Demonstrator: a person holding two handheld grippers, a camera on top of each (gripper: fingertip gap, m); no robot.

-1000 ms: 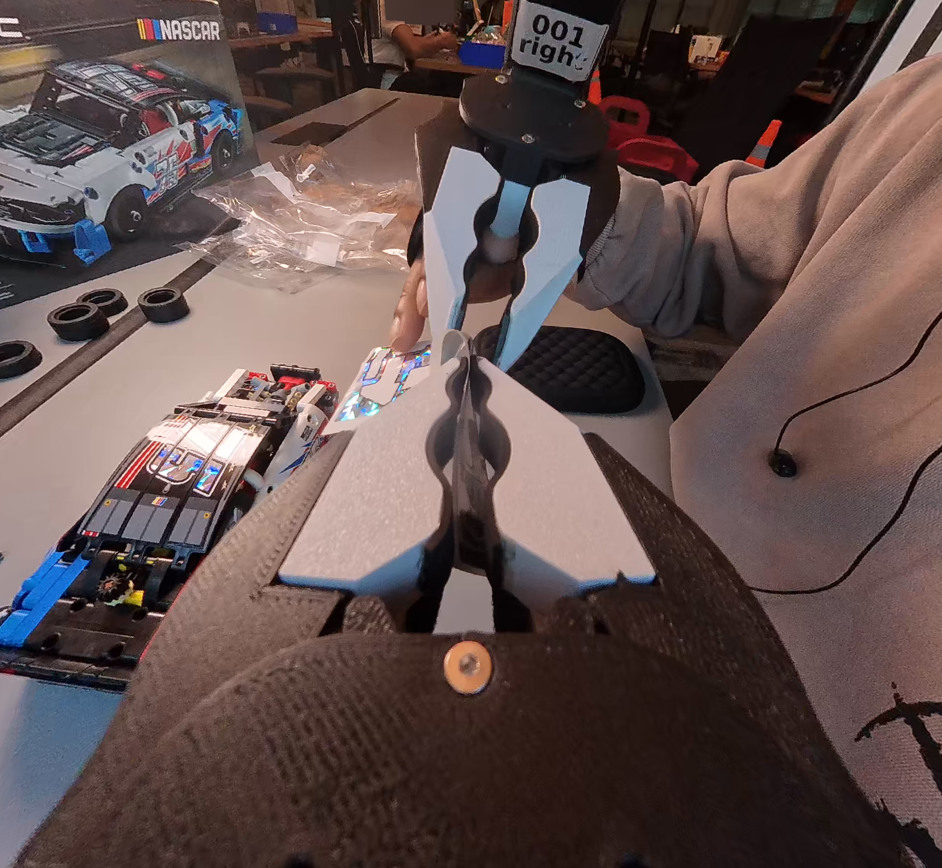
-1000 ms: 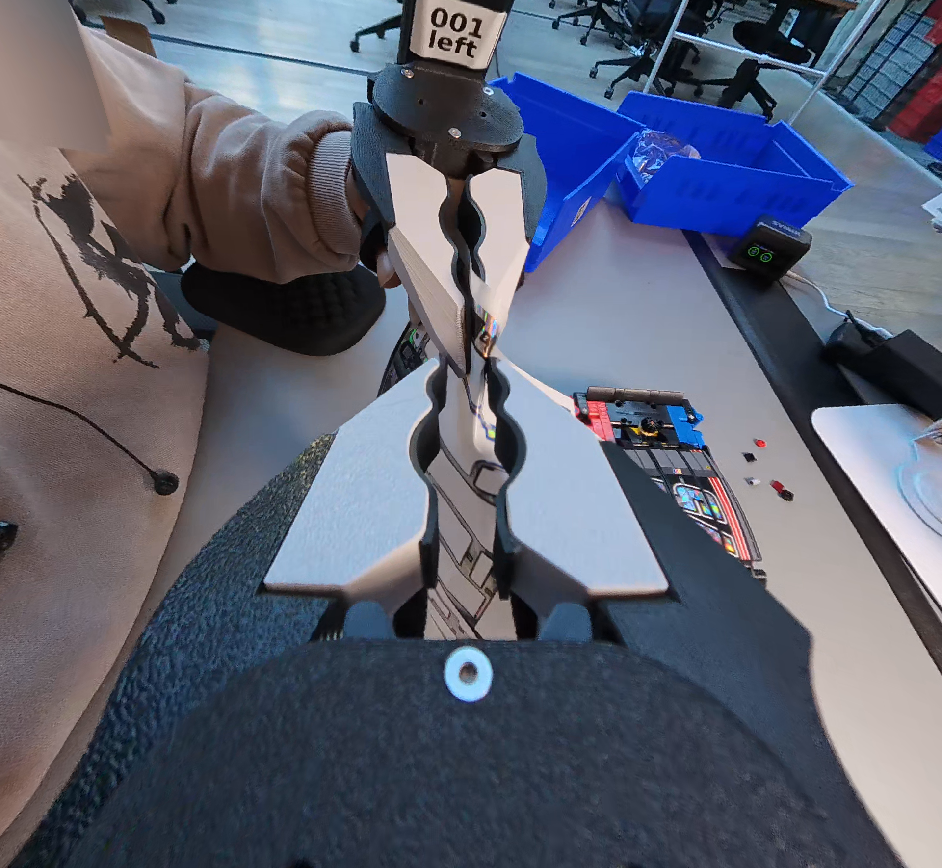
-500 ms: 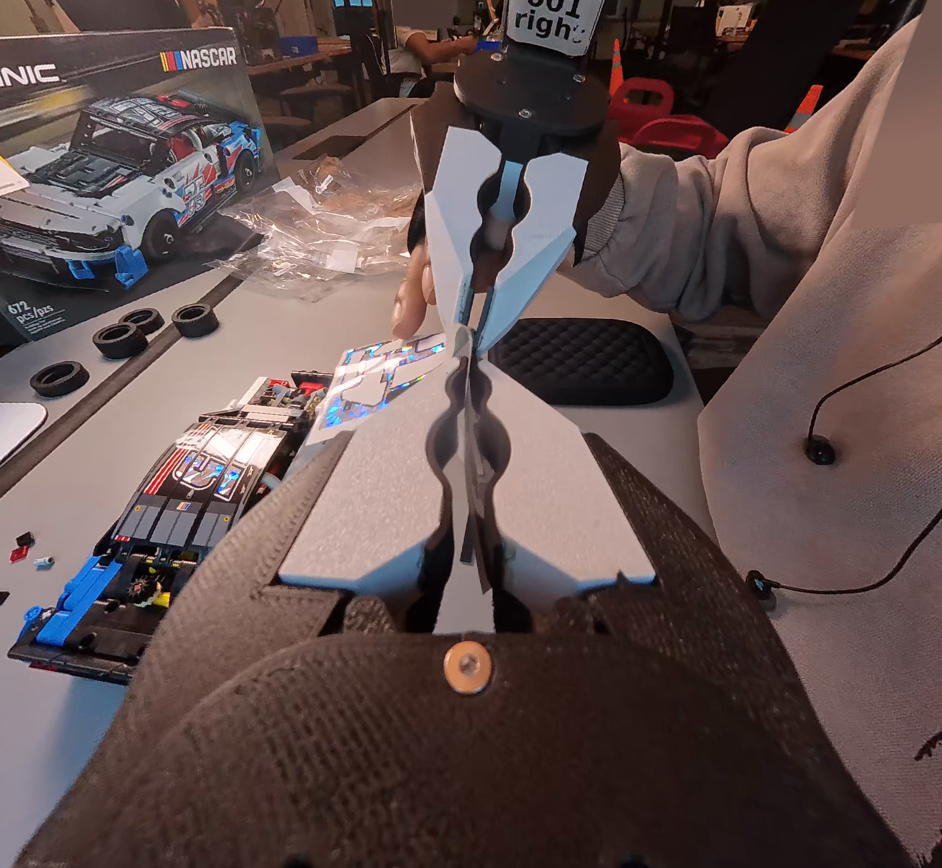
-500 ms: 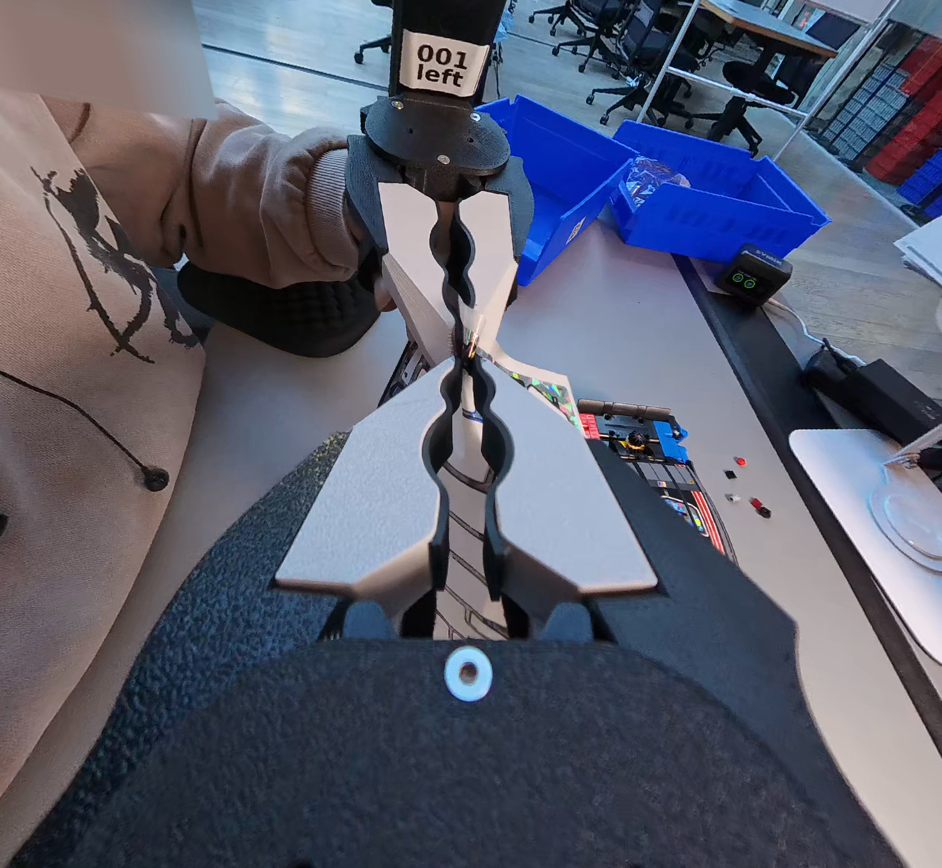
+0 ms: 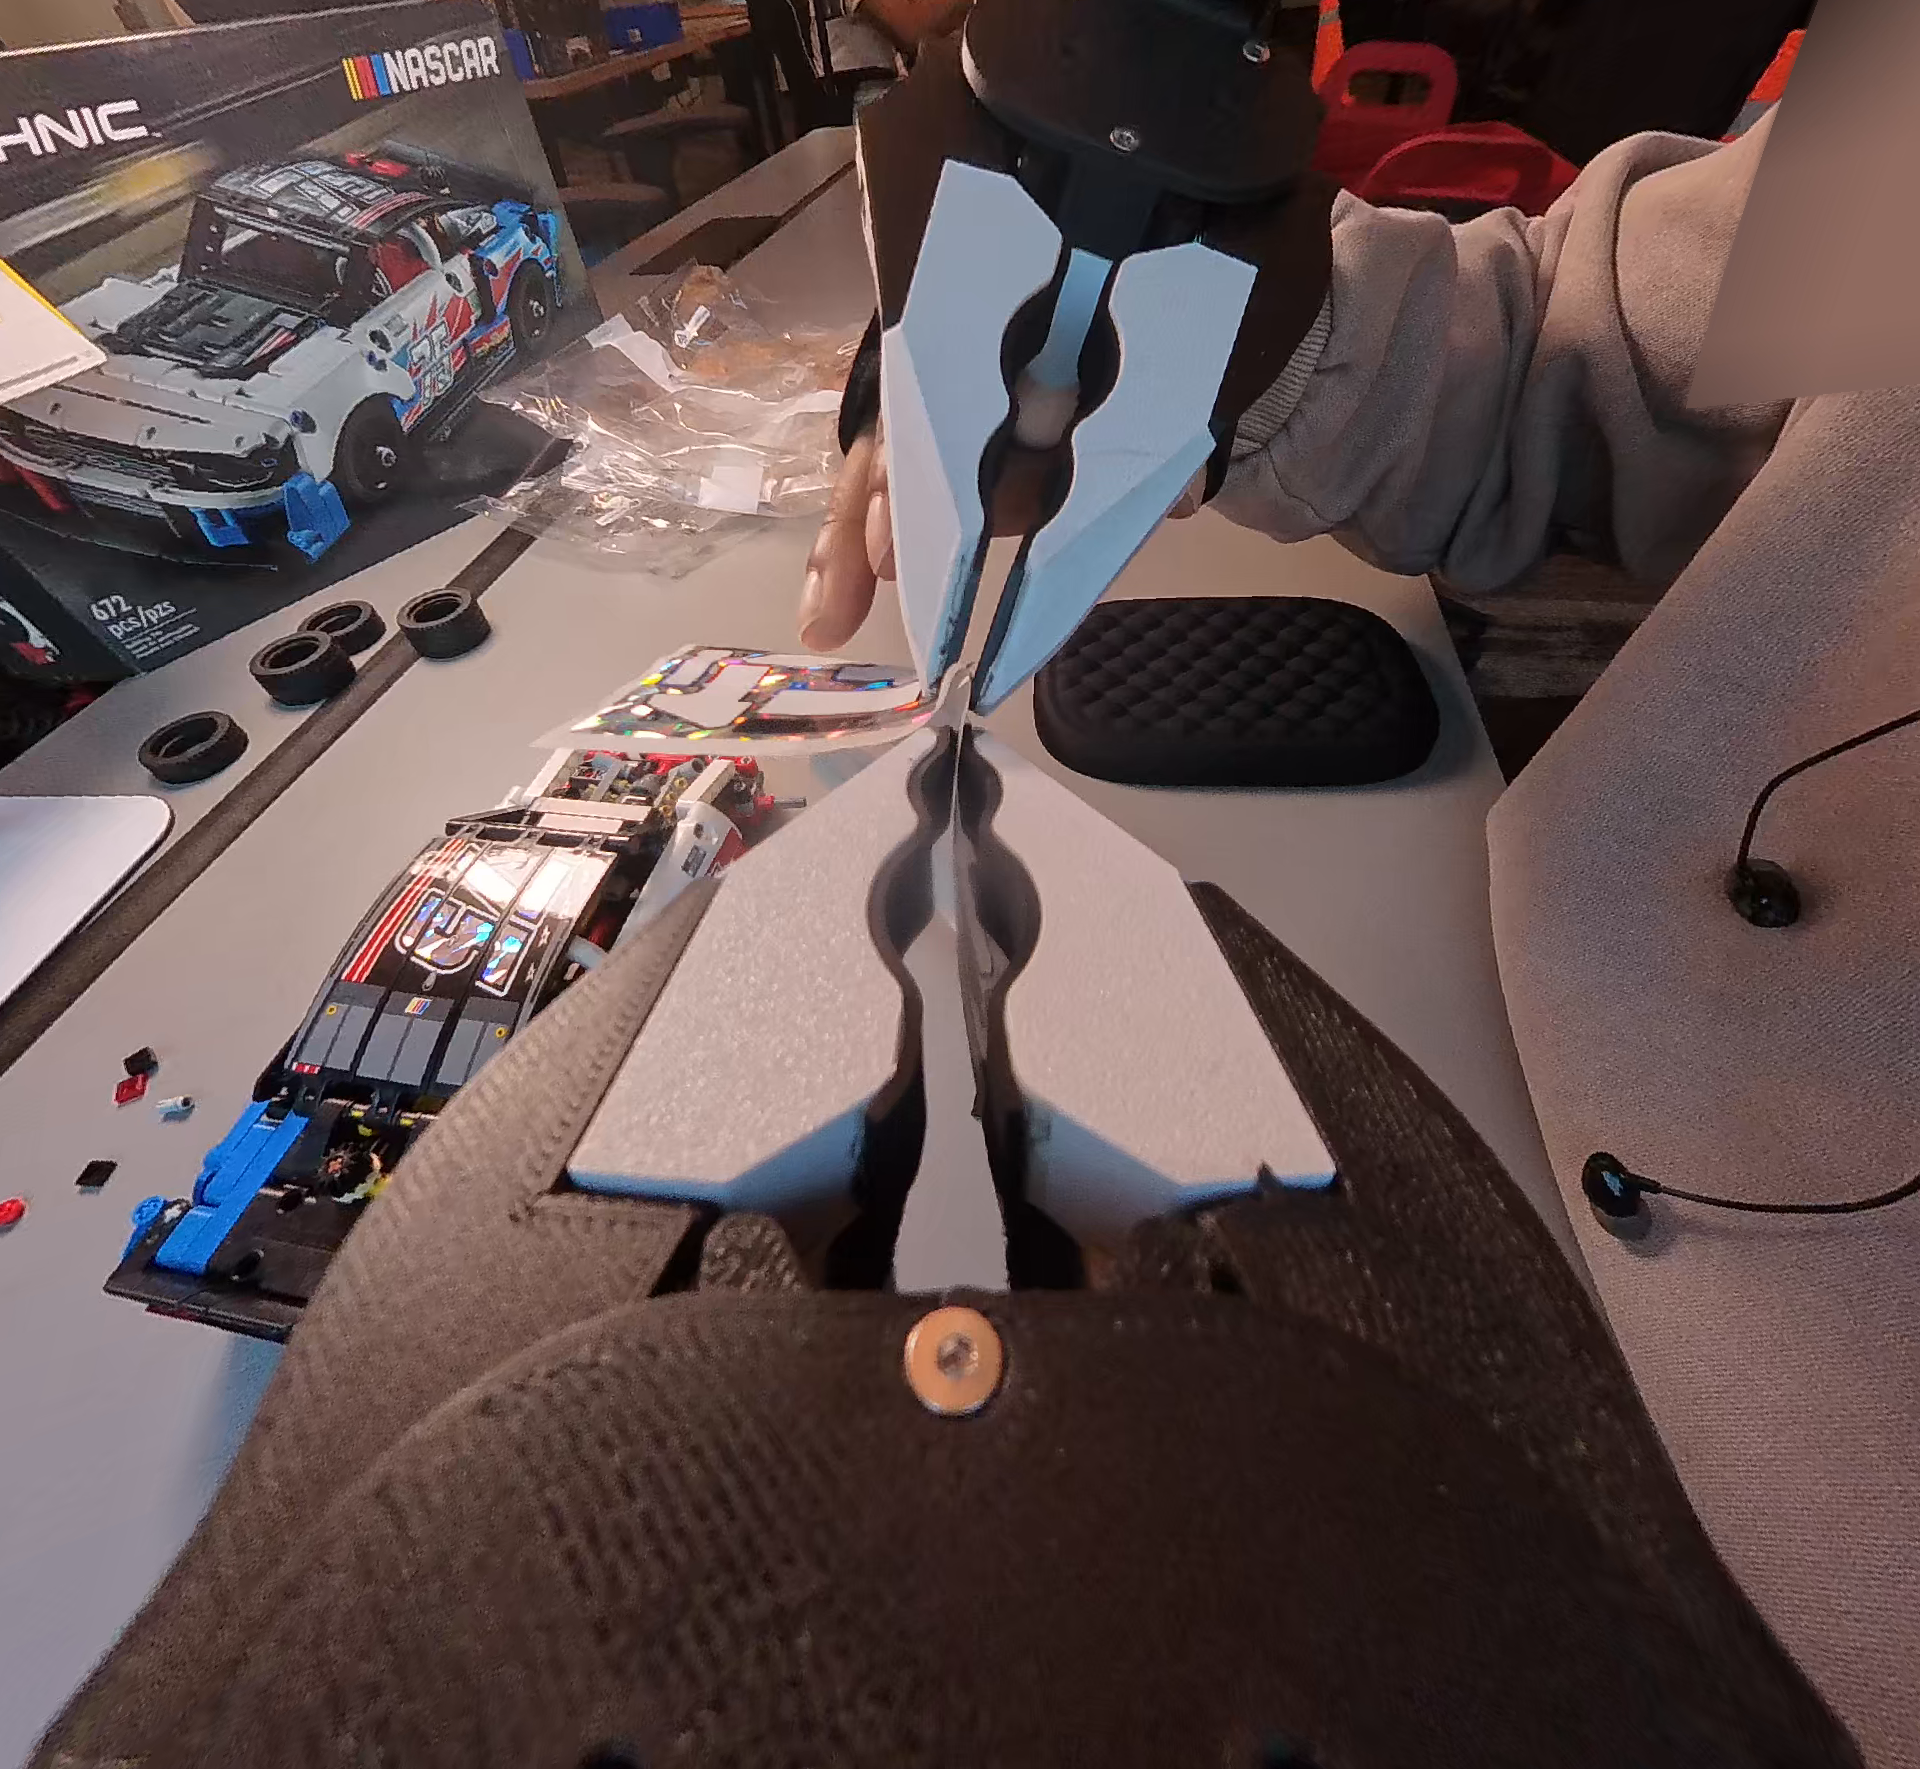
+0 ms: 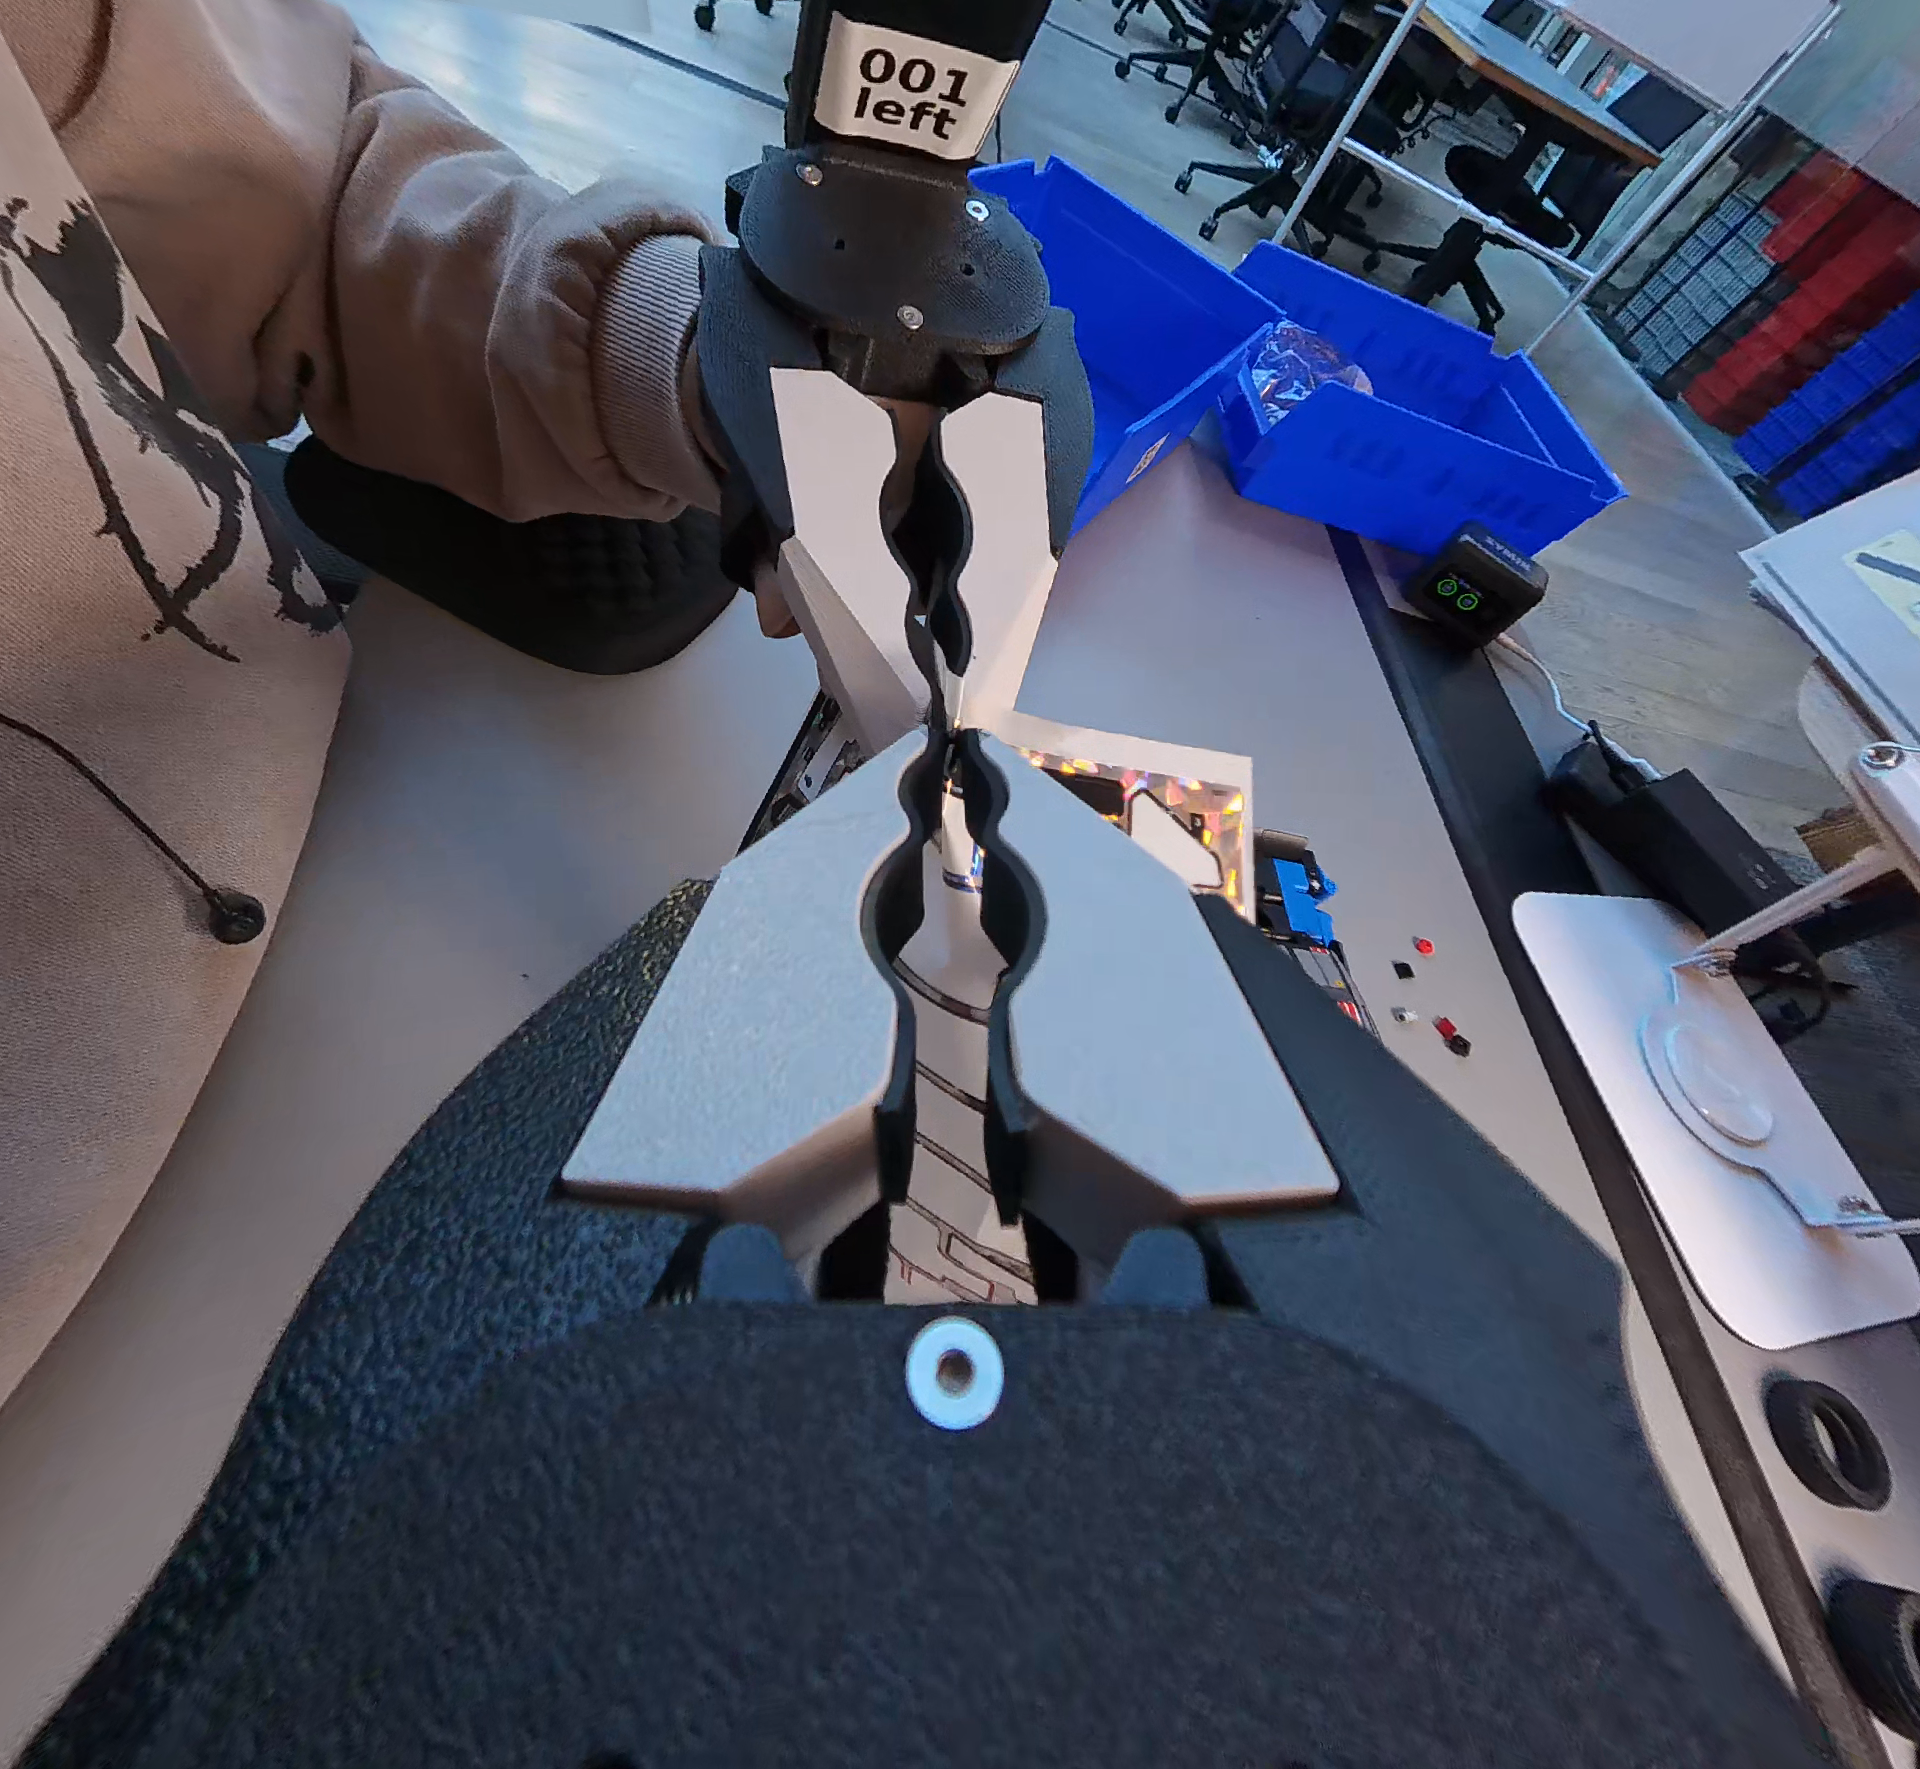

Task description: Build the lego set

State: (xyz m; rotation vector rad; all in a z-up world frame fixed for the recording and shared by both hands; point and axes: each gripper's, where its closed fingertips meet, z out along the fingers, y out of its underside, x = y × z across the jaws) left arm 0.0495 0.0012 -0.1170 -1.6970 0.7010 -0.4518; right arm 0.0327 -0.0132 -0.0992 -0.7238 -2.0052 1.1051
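Holographic sticker sheet (image 5: 764, 696), one, is pinched tip-to-tip by left gripper (image 5: 954, 745) and right gripper (image 6: 951, 745), above one lego car (image 5: 436, 961); four black tires (image 5: 312, 665) lie beyond on the tabletop (image 5: 343, 815).

Each claw has two pale grey, wedge-shaped fingers with wavy black inner edges, set in a textured black housing with a silver screw at the near middle. The left claw (image 6: 951, 701) and the right claw (image 5: 971, 680) each carry a black stem bearing a white label. The person wears a beige sweatshirt (image 5: 1662, 888) with ribbed cuffs, a black print and thin black cables.
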